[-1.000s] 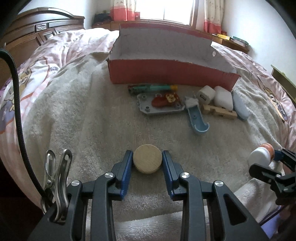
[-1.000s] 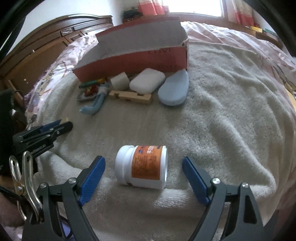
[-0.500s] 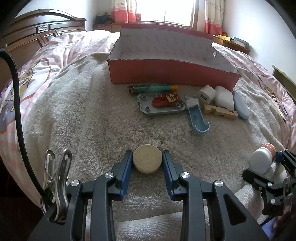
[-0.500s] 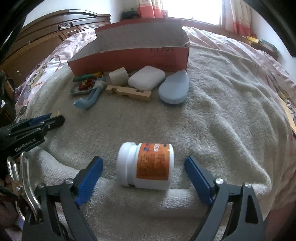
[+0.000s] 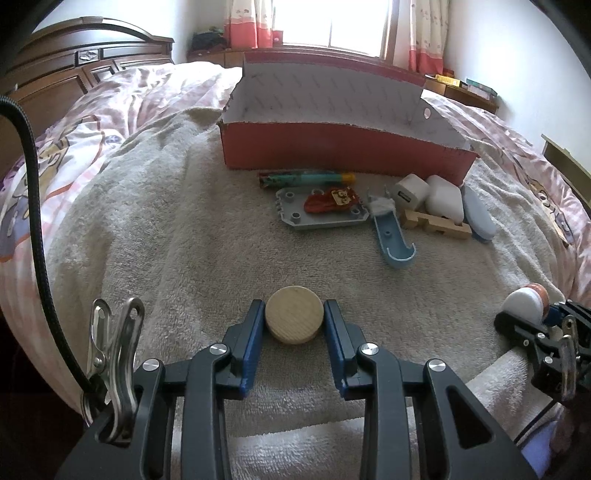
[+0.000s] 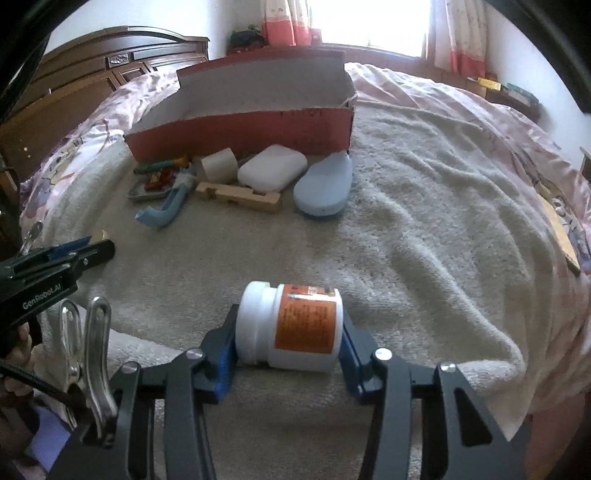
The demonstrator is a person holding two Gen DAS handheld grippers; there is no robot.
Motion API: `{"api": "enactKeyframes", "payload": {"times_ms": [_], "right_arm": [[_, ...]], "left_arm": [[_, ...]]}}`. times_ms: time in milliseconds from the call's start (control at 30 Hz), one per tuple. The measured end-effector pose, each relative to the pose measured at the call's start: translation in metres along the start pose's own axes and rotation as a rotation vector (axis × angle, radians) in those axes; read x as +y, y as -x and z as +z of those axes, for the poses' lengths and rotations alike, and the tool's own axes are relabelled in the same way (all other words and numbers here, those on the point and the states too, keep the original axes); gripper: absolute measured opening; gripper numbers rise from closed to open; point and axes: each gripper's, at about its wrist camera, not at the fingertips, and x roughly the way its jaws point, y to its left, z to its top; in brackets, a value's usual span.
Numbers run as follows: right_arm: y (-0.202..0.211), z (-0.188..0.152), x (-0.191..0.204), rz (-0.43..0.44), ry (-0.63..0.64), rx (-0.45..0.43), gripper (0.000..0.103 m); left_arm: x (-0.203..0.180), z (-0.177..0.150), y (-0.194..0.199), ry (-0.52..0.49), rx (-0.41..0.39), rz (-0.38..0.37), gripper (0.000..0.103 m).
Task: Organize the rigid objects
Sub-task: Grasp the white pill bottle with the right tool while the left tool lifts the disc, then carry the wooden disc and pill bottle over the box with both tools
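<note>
The work surface is a beige towel (image 6: pixel 424 221) spread over a pink quilt (image 5: pixel 122 96) on a bed; a dark wooden headboard (image 5: pixel 74 62) stands at 10 o'clock and a curtained window (image 5: pixel 332 22) at 12 o'clock. The left gripper (image 5: pixel 294 325) has its jaws closed against a wooden disc (image 5: pixel 294 319) resting on the towel. The right gripper (image 6: pixel 288 332) clamps a white bottle (image 6: pixel 291 326) lying on its side — cap toward 9 o'clock. A red box (image 5: pixel 343 155) sits at 12 o'clock, with small items lined up just before it.
</note>
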Motion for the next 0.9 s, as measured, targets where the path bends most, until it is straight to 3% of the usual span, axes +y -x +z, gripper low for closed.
{"api": "enactKeyframes", "payload": {"times_ms": [267, 900], "right_arm": [[0.015, 0.009, 0.003, 0.102, 0.021, -0.066, 0.050], [0.024, 0.061, -0.011, 0.178, 0.010, -0.162, 0.050]], "left_arm": [[-0.001, 0.011, 0.016, 0.009, -0.030, -0.023, 0.032], [-0.015, 0.069, 0.028, 0.010, -0.074, -0.053, 0.032]]}}
